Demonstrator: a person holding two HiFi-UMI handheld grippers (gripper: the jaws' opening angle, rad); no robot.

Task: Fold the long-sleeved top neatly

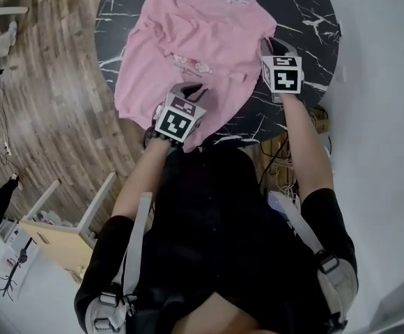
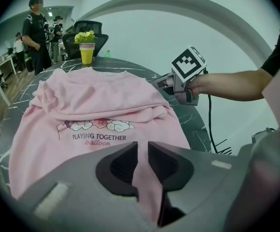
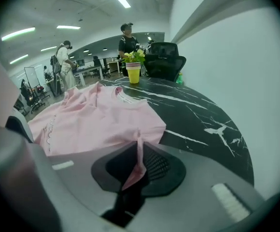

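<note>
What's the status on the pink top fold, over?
Left tool shut on near hem of pink top. Right tool shut on its right edge. Top spread on black table, print up. Yellow cup beyond collar, not in the way.

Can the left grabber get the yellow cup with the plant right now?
Probably not. The left gripper is shut on the near hem of the pink top, and the yellow cup stands across the table, beyond the whole top.
</note>
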